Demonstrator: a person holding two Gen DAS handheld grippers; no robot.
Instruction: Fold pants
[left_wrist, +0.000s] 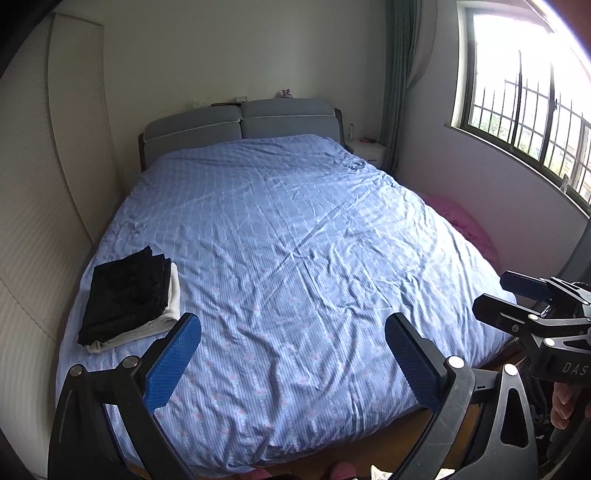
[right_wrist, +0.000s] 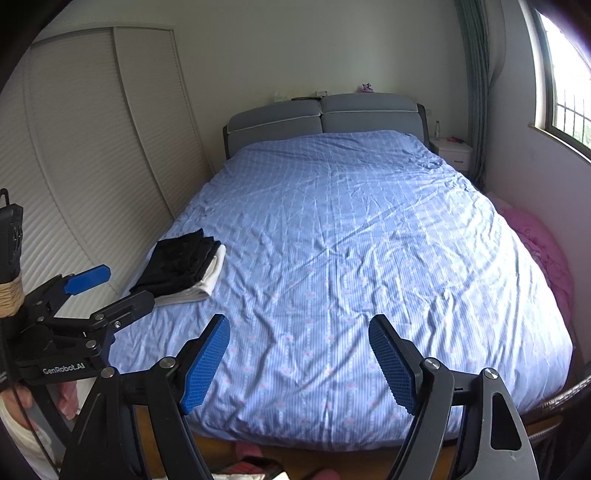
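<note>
1. The bed (left_wrist: 295, 229) pretty much fills the room. It's got a wrinkly blue patterned cover (right_wrist: 351, 240) spread right across it, with a grey padded headboard (right_wrist: 325, 114) up at 12 o'clock against a plain pale wall.
2. The pants (left_wrist: 127, 295) are black, folded, and sit on top of a folded white garment (left_wrist: 162, 317). That stack is at about 9 o'clock on the bed, near its left edge.
3. The left gripper (left_wrist: 293, 354) is released, blue pads wide apart, nothing between them. It's above the foot of the bed, well apart from the stack.
4. Same for the right gripper (right_wrist: 299, 354): spread wide, not holding anything, also over the foot end.
5. Room stuff: louvred wardrobe doors (right_wrist: 92, 147) along the 9 o'clock side, a barred window (left_wrist: 524, 99) at 2 o'clock with a greenish curtain (left_wrist: 400, 74) next to it, and a small white nightstand (right_wrist: 452, 151) beside the headboard.
6. There's a pink bundle of fabric (right_wrist: 543, 251) at 3 o'clock, squeezed between the bed and the wall.
</note>
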